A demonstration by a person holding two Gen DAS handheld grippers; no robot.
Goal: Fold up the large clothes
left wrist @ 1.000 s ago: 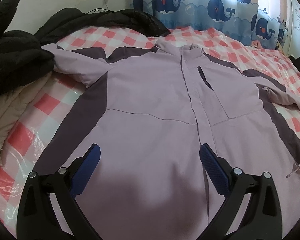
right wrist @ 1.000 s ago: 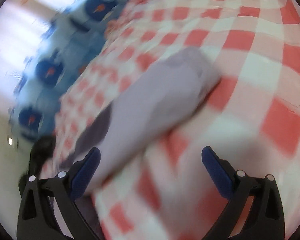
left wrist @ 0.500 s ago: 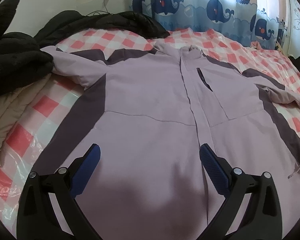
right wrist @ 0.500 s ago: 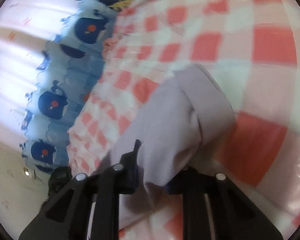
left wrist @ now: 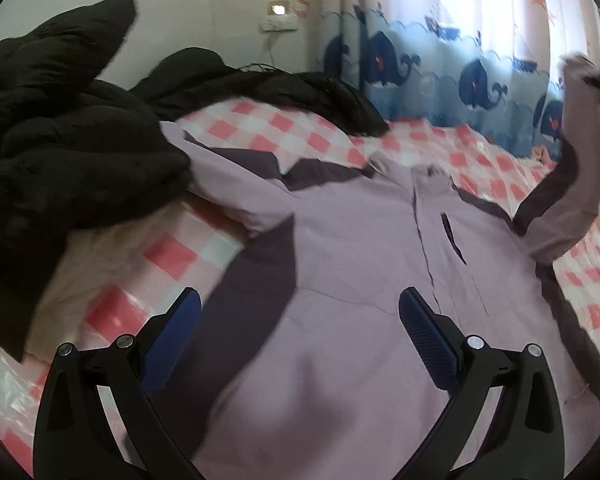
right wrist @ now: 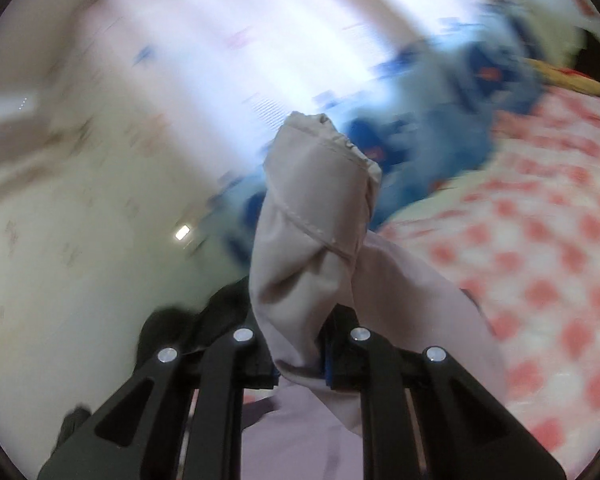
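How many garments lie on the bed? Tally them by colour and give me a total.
Lilac jacket, one sleeve lifted in the shut right gripper: 1
Black garments: 2, the puffy one at left and the one along the wall
Cream piece under the puffy one, kind unclear: 1
Total: 4

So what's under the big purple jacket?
The purple jacket lies on a bed sheet of pink and white checks, which shows all around it. A black coat covers its sleeve end on one side. What's directly beneath the jacket's middle is hidden.
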